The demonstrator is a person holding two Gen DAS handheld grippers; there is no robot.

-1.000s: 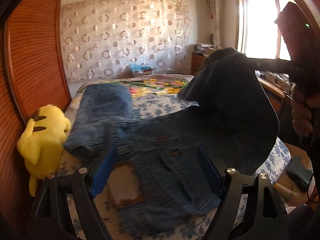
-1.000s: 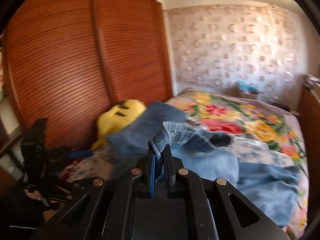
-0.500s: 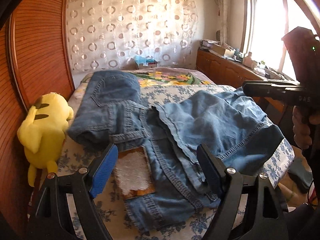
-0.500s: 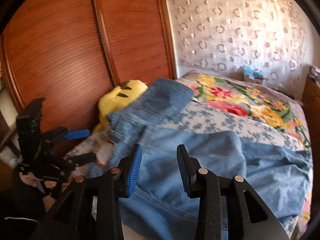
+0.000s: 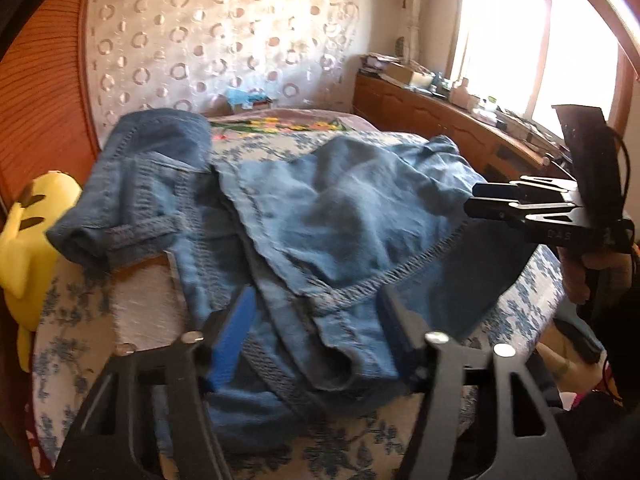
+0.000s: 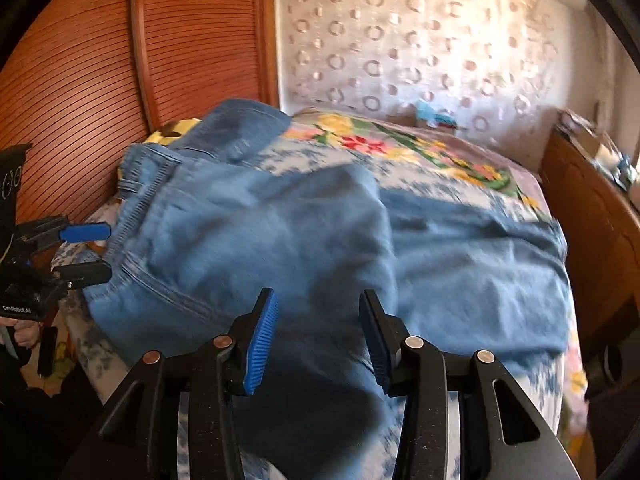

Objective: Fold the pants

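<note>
- On the flower-print bed (image 5: pixel 536 280), the blue denim pants (image 5: pixel 344 216) lie spread, one part doubled over the rest.
- The left gripper (image 5: pixel 316 320) has its jaws closing around a stitched hem edge; the pads seem not yet to press, though blur hides the contact.
- The right gripper (image 6: pixel 318 336) is opening above the cloth, empty.
- Denim likely handles heavy, soft and floppy, with good friction; thick seams, hems or the waistband (image 6: pixel 132 196) give the surest hold.
</note>
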